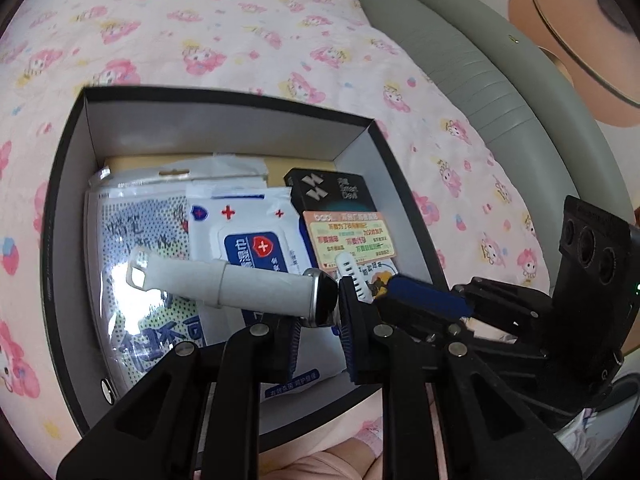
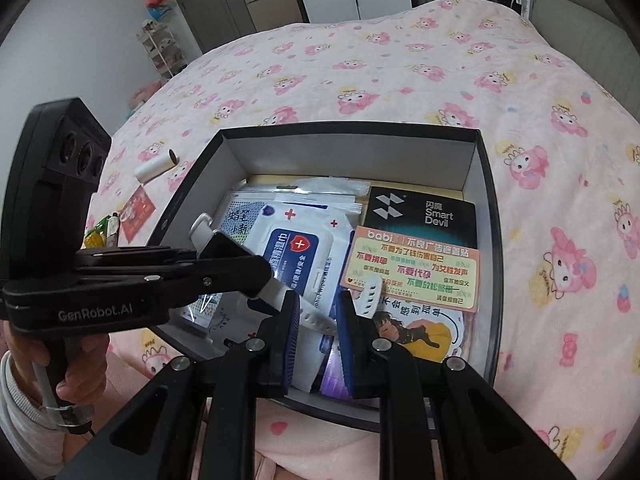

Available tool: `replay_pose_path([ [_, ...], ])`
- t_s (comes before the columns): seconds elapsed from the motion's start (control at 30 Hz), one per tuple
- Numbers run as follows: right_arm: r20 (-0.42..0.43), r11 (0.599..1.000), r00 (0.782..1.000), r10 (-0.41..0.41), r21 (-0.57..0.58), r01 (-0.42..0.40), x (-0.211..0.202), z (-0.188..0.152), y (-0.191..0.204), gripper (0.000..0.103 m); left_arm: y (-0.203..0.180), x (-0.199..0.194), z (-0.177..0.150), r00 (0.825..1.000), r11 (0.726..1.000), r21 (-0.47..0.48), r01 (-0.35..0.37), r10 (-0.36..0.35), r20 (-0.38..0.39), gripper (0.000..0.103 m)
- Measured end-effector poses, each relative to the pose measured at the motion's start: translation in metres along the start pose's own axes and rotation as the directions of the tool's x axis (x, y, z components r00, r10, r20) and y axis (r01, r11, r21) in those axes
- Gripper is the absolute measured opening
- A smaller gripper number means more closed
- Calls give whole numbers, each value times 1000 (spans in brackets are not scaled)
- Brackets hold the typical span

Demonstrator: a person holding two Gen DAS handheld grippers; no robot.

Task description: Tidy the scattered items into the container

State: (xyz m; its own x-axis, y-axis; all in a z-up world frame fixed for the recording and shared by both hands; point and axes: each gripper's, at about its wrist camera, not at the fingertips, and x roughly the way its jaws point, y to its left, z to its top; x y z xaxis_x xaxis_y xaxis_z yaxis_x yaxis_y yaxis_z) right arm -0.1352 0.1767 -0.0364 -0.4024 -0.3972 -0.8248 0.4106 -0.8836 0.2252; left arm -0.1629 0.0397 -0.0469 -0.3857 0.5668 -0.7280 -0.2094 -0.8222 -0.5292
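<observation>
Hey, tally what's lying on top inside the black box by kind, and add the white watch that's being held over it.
Wet wipes pack: 1
Clear printed bag: 1
Smart Devil box: 1
Sticker sheets: 2
White watch: 1
Total: 6, not counting whatever lies hidden underneath.

- "Smart Devil" on the black box (image 2: 424, 210), right of centre.
- "babi" on the sticker card (image 2: 410, 266) below it.
- "GenRobot.AI" on the left claw (image 2: 240, 272), left edge.
</observation>
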Motion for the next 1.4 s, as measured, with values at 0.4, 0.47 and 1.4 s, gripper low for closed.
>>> replay_pose_path([
  [0.4, -55, 999, 998, -3, 52, 6, 17, -8, -7, 31, -8, -9, -5, 997, 997, -4, 73, -73, 35, 17],
  [0.47, -39, 995, 999, -29, 97, 32, 12, -7, -16, 31, -8, -9, -5, 997, 998, -4, 68, -68, 36, 17],
  [1.4, -97, 991, 993, 64, 126, -52, 18, -12, -15, 30, 3, -17, -3, 987, 991, -65, 120, -112, 115, 18],
])
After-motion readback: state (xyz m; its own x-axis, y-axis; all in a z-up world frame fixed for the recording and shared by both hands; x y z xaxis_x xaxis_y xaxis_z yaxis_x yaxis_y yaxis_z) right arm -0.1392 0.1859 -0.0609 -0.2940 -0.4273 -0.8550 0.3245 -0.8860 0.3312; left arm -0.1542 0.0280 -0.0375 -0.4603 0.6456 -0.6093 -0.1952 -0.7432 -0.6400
